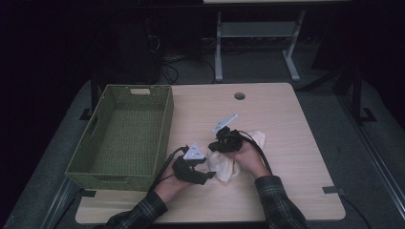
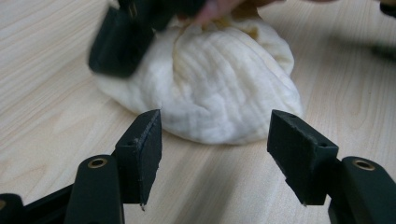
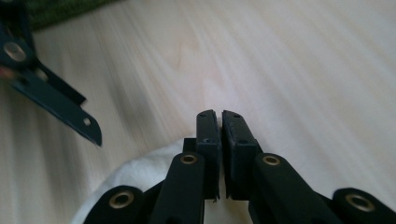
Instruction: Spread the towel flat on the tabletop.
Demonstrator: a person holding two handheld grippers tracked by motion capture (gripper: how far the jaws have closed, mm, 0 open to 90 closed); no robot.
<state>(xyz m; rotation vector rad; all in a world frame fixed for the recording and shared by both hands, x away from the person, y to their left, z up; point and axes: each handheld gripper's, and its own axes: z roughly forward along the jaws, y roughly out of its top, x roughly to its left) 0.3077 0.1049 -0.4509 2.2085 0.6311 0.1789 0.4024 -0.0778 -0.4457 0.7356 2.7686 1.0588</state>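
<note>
Wooden tabletop [image 1: 286,157], green woven basket [image 1: 124,133] at its left edge. Mid-table lies the bunched white cloth [image 2: 229,88]. The right gripper [image 3: 220,122] is pinched onto its fabric; the left gripper [image 2: 215,140] waits just beside it, jaws wide apart.

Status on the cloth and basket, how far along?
Done: nothing yet; the green basket holds nothing. In hand: the right hand-held gripper has its jaws pinched together atop the white cloth, which lies bunched on the table; the left hand-held gripper is open just short of it. Left: probably lifting the cloth and moving it to the basket.
</note>
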